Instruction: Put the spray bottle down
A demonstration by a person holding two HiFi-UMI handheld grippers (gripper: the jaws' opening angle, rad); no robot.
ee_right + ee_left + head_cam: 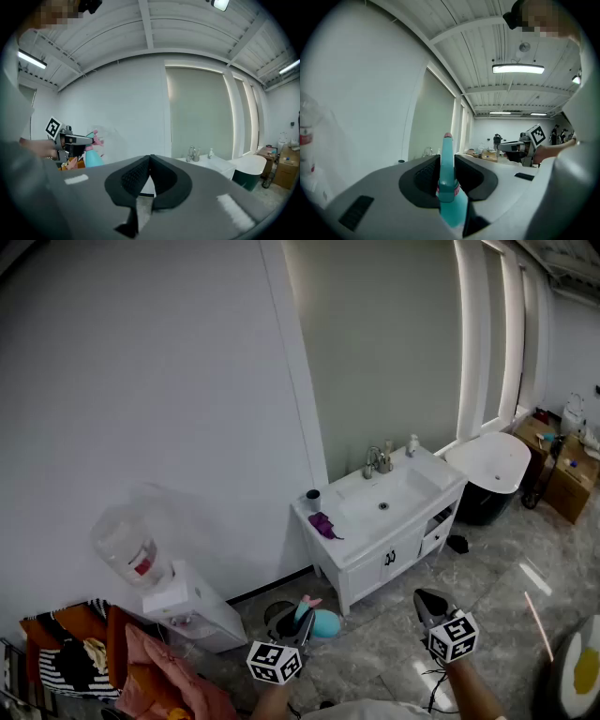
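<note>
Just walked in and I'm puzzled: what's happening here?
A person holds a gripper in each hand. The left gripper has its fingers closed on a teal spray bottle, held in the air, not yet set down. The right gripper is shut and empty. A white sink cabinet stands ahead.

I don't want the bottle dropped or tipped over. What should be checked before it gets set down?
1. Grip: left gripper is closed on the spray bottle at its neck: ok.
2. Bottle upright, nozzle up: ok.
3. Right gripper out of the way, jaws together with nothing between them: ok.
4. Bare spot on the vanity top: ok, though a purple object and a black cup crowd the end at the picture's left.
5. Bottle above a surface to land on: not ok, it hangs over the floor, short of the vanity top.
</note>
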